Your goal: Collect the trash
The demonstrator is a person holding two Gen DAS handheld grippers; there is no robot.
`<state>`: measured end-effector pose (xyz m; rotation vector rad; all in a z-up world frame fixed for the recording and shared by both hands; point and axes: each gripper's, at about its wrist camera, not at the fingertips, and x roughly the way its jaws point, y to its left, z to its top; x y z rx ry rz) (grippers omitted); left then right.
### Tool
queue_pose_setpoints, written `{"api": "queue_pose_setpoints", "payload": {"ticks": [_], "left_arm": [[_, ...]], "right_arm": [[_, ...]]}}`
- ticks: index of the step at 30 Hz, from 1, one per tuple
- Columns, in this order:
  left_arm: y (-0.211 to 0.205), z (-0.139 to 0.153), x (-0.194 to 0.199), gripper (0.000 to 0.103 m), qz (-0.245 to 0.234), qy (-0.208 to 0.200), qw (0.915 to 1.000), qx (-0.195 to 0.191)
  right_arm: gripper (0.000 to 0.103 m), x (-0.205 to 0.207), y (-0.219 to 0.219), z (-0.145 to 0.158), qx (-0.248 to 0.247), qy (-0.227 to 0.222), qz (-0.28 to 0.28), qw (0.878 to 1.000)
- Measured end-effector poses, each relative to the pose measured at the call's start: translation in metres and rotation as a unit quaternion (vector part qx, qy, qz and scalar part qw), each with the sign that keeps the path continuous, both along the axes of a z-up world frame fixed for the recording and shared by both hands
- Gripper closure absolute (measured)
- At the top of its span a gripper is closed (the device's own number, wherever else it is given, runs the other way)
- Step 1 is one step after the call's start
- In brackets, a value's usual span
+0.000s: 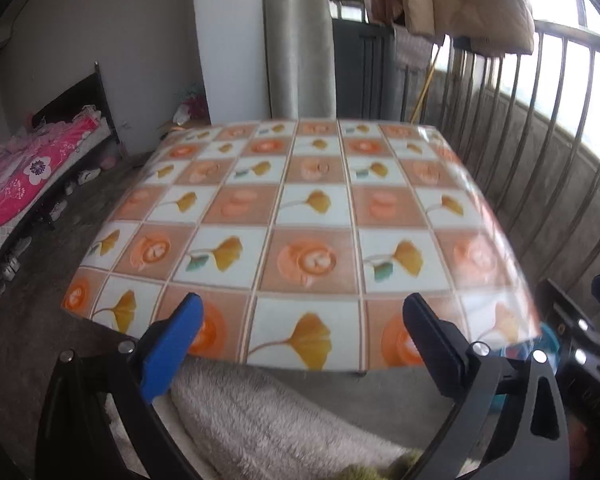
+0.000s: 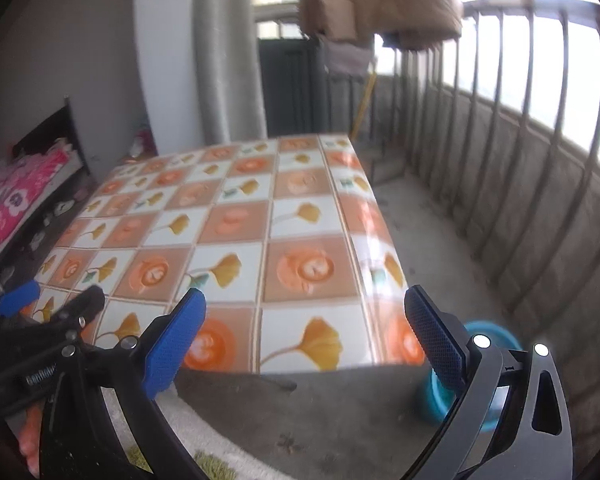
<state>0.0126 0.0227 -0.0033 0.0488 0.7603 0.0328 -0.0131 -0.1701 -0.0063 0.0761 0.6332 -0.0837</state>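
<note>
Both tools, left tool (image 1: 302, 322) and right tool (image 2: 306, 318), gape empty; teal bin (image 2: 486, 332) half hidden.

This is a home, at the place where a bedroom meets an enclosed balcony. On the left stands a bed (image 1: 24, 184) with a pink flowered cover, and shoes (image 1: 58, 208) lie on the floor beside it. A grey curtain (image 1: 296, 40) hangs next to a white wall. A metal railing (image 2: 500, 120) with upright bars runs along a low concrete wall on the right, with bright daylight behind it. A beige padded jacket (image 1: 468, 4) hangs above the railing. In the middle is a surface (image 1: 300, 216) covered with a shiny cloth printed with orange roses and yellow ginkgo leaves. A blue plastic basin (image 2: 488, 334) sits on the concrete floor.
</note>
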Motion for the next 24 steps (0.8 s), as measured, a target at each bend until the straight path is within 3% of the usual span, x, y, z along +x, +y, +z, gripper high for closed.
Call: {"api": "queue_pose_setpoints", "payload": {"ticks": [4, 8, 13, 24], "left_arm": [[-0.003, -0.014, -0.009, 0.005, -0.001, 0.028, 0.9995, 0.016], [-0.004, -0.023, -0.014, 0.005, 0.009, 0.049, 0.9987, 0.007], [-0.013, -0.019, -0.020, 0.005, 0.003, 0.040, 0.9991, 0.013], [-0.033, -0.017, -0.018, 0.005, -0.028, 0.046, 0.9985, -0.010]], "right_arm": [[0.007, -0.009, 0.003, -0.018, -0.009, 0.034, -0.031, 0.999], [0.007, -0.019, 0.004, -0.022, -0.025, 0.035, -0.034, 0.999], [0.007, -0.027, -0.006, -0.020, -0.028, 0.032, -0.055, 0.998], [0.007, -0.038, -0.035, -0.018, -0.029, 0.034, -0.117, 0.992]]}}
